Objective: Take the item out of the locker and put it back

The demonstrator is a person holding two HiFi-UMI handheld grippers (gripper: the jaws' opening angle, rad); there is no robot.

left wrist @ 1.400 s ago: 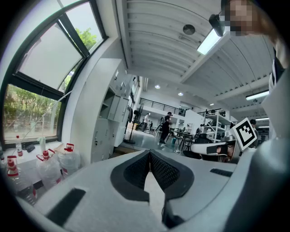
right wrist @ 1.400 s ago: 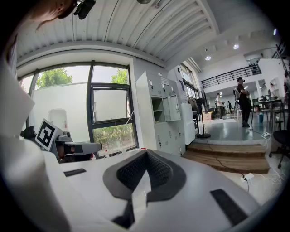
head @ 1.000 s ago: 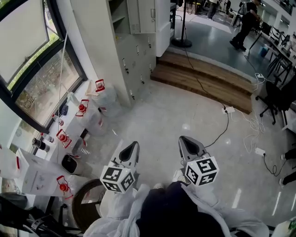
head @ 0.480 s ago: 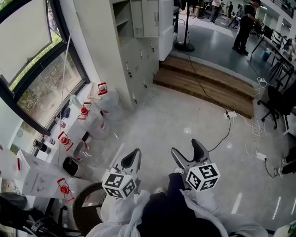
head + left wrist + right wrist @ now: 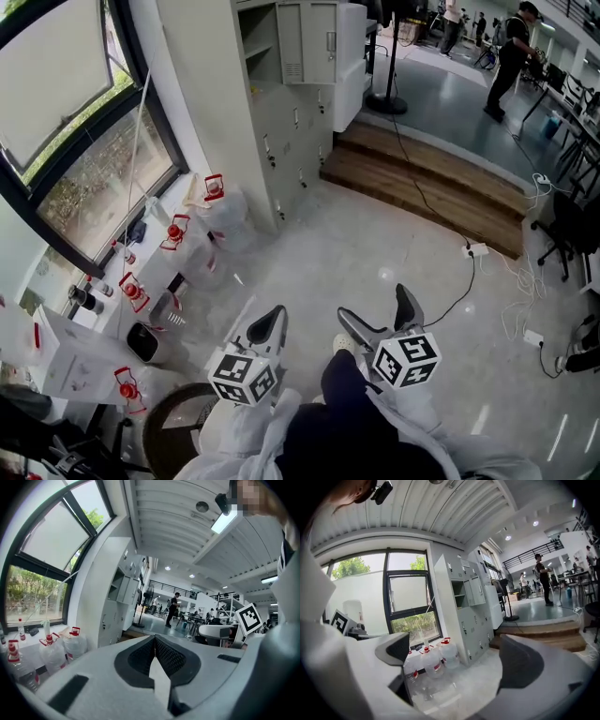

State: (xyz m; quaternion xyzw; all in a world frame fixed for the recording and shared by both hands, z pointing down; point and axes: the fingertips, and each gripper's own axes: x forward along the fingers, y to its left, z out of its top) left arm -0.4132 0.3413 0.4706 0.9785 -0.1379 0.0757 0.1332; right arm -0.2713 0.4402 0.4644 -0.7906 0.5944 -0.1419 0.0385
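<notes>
Facing grey locker [image 5: 298, 94] across floor [image 5: 375, 234]: left tool [image 5: 270, 316] clenched, empty; right tool [image 5: 375, 307] released, jaws just opened wide, nothing between; water jugs [image 5: 219, 201] beside locker.

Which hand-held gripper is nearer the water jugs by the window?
Left. In the head view, the left hand-held gripper is down-right of the water jugs; the right hand-held gripper farther right still.

Daylight floods through the window [image 5: 410, 606] beyond the left jaw of the right gripper [image 5: 459, 656], slightly blown out. A ceiling strip light [image 5: 224, 521] glares high above the jaws of the left gripper [image 5: 153, 641]. Both gripper views bulge, corners black; near jaw surfaces blur.
</notes>
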